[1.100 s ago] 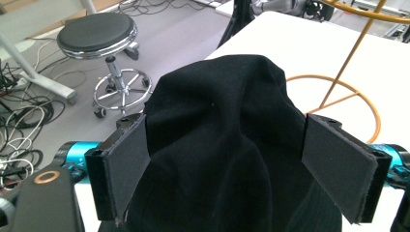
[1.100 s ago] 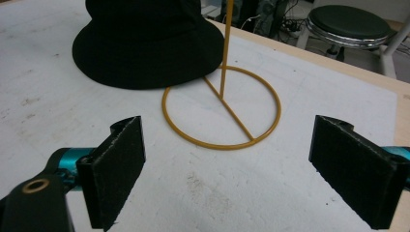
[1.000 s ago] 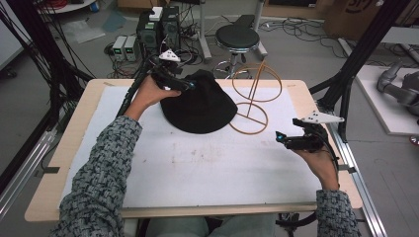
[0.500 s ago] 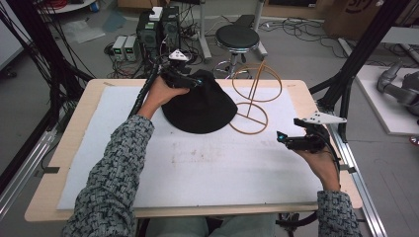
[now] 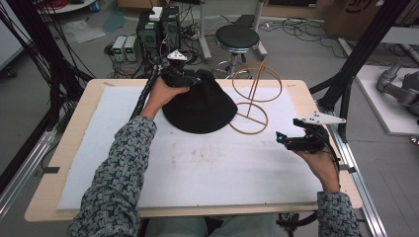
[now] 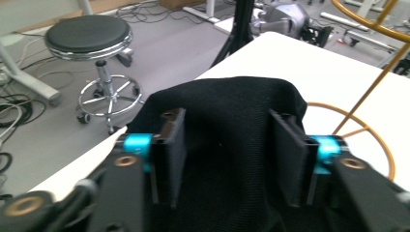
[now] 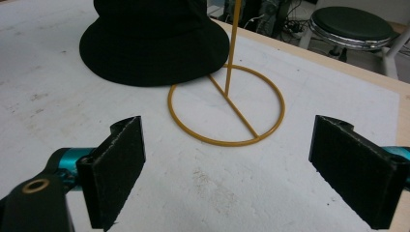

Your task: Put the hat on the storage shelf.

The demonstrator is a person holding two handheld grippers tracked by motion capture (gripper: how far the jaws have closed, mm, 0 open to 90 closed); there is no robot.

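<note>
where the left gripper (image 6: 227, 159) reaches, the black hat's (image 6: 227, 121) crown lies between its jaws.

1. From my seat, the hat (image 5: 200, 108) lies on the table (image 5: 79, 148) at twelve o'clock, far side.
2. The wire stand (image 5: 252, 103) sits at the hat's three o'clock, its base ring touching the brim.
3. A stool (image 5: 237, 39) stands on the floor beyond the table, at the hat's one o'clock.

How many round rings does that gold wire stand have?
2: the base ring flat on the table beside the black hat, and the upper ring upright atop its post.
</note>
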